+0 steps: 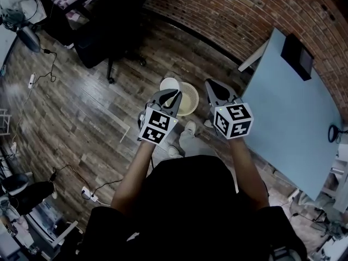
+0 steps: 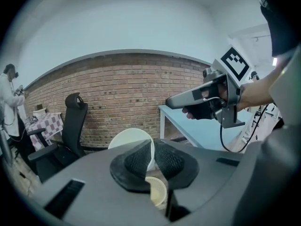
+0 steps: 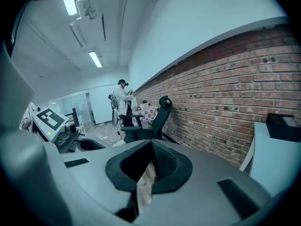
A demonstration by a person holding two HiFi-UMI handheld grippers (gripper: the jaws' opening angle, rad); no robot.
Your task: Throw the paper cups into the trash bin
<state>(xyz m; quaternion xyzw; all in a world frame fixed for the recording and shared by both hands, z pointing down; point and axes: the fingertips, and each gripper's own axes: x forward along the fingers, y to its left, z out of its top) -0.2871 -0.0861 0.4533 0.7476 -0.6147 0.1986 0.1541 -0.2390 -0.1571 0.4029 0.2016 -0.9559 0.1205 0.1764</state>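
Left gripper (image 1: 173, 94): fingers clamped on rim of white paper cup (image 1: 169, 84), above cream mesh trash bin (image 1: 191, 100). Right gripper (image 1: 210, 83): fingers together, empty.

The head view looks steeply down from above the person onto the wooden floor (image 1: 81, 107), with the left hand-held gripper (image 1: 169, 98) and the right hand-held gripper (image 1: 211, 86) close below. The left gripper view faces the brick wall (image 2: 131, 88) along its jaws. The right gripper view looks along that wall. Both gripper views share the office chair (image 2: 73, 126).
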